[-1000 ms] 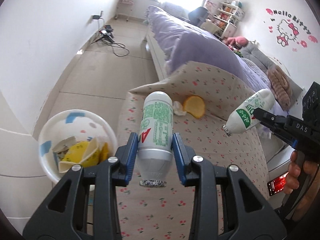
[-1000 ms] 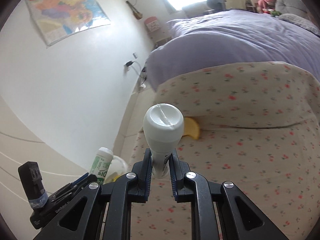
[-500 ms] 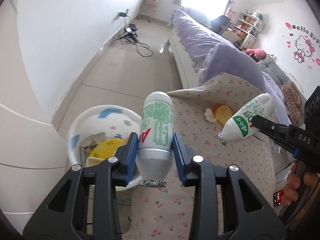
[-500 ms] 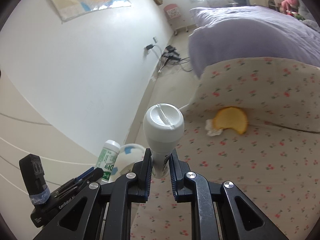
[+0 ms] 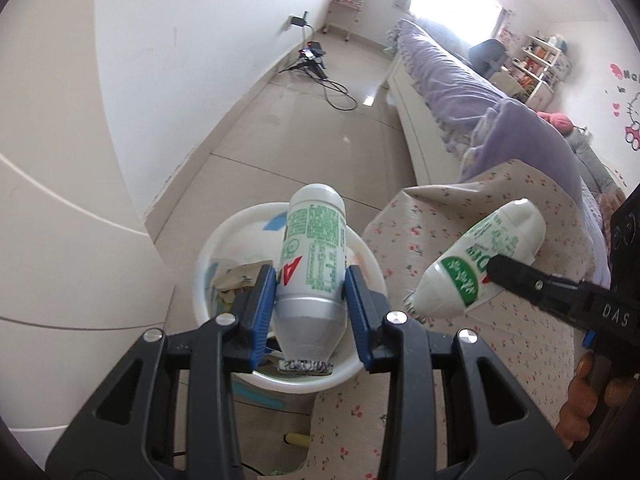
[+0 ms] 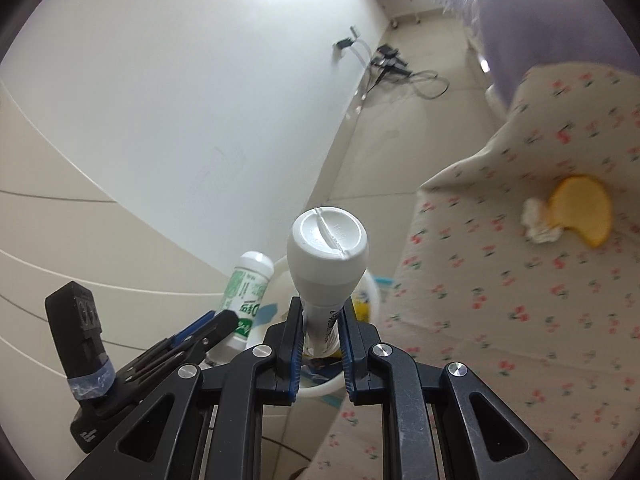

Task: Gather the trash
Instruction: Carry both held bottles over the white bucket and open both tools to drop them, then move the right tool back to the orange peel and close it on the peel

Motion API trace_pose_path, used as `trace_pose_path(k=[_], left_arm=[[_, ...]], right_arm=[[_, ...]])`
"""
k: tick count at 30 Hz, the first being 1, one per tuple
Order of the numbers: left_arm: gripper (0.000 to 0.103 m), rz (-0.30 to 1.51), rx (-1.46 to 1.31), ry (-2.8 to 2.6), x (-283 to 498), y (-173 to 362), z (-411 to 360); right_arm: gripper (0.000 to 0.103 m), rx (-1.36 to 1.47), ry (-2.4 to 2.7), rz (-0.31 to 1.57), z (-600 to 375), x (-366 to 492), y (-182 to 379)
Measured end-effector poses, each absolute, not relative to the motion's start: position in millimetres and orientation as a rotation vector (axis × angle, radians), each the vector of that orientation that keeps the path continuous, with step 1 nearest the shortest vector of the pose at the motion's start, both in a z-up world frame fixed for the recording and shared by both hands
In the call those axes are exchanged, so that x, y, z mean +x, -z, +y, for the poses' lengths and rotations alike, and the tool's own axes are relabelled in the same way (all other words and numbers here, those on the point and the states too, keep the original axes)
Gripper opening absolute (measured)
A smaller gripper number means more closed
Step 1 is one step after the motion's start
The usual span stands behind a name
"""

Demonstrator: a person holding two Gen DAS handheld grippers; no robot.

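Left gripper (image 5: 310, 310) clamps a white plastic drink bottle with green label (image 5: 312, 256) directly above the round white waste bin (image 5: 208, 256) beside the floral-sheeted bed's corner (image 5: 404, 196). Right gripper (image 6: 320, 344), nearly closed, pinches a second matching bottle (image 6: 326, 252) by its neck, over the bed's edge by the bin. Drop-off step: next, likely open left jaws, then bring right over the rim.

Left wrist view: the right gripper (image 5: 520, 276) carries the white letters "DAS" on its black body. The bottle (image 5: 314, 256) in the left gripper's fingers shows a red letter "A" on its label; the green print beside it is too small to read. The second bottle (image 5: 478, 264) bears white characters on a green band, not legible. A pink wall sticker (image 5: 628, 116) is cut off at the frame's edge and reads "He".
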State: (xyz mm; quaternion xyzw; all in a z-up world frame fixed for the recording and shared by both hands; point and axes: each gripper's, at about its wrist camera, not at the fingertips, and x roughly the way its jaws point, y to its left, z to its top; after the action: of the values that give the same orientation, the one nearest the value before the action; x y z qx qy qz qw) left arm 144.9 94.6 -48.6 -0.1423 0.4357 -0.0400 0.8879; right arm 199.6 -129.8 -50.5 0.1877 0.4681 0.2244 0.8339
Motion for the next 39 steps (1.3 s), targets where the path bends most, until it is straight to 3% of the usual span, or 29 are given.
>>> trace_pose_path(k=[5, 6, 7, 8, 9, 10, 19, 27, 39], left_arm=[[0.039, 0.892, -0.297, 0.028, 146, 48, 98], [0.048, 0.889, -0.289, 0.006, 146, 47, 99], [0.058, 0.892, -0.289, -0.008, 147, 48, 100], [0.077, 0.892, -0.301, -0.026, 146, 48, 102], [0.085, 0.886, -0.311, -0.045, 144, 47, 105], [0.085, 0.880, -0.316, -0.058, 143, 46, 106], [0.090, 0.913, -0.336, -0.085, 142, 49, 110], [0.102, 0.937, -0.324, -0.072, 143, 48, 98], [0.102, 0.944, -0.264, -0.008, 148, 46, 60]], right_arm=[[0.020, 0.426, -0.540, 1.014, -117, 212, 67], [0.020, 0.421, -0.544, 1.014, -115, 214, 69], [0.030, 0.416, -0.535, 1.019, -114, 216, 71], [0.051, 0.414, -0.525, 1.023, -112, 218, 72], [0.065, 0.417, -0.508, 1.021, -114, 218, 73], [0.080, 0.421, -0.490, 1.007, -116, 217, 71], [0.080, 0.429, -0.442, 1.004, -132, 213, 65], [0.080, 0.414, -0.401, 1.009, -148, 207, 62], [0.080, 0.418, -0.254, 0.986, -212, 195, 63]])
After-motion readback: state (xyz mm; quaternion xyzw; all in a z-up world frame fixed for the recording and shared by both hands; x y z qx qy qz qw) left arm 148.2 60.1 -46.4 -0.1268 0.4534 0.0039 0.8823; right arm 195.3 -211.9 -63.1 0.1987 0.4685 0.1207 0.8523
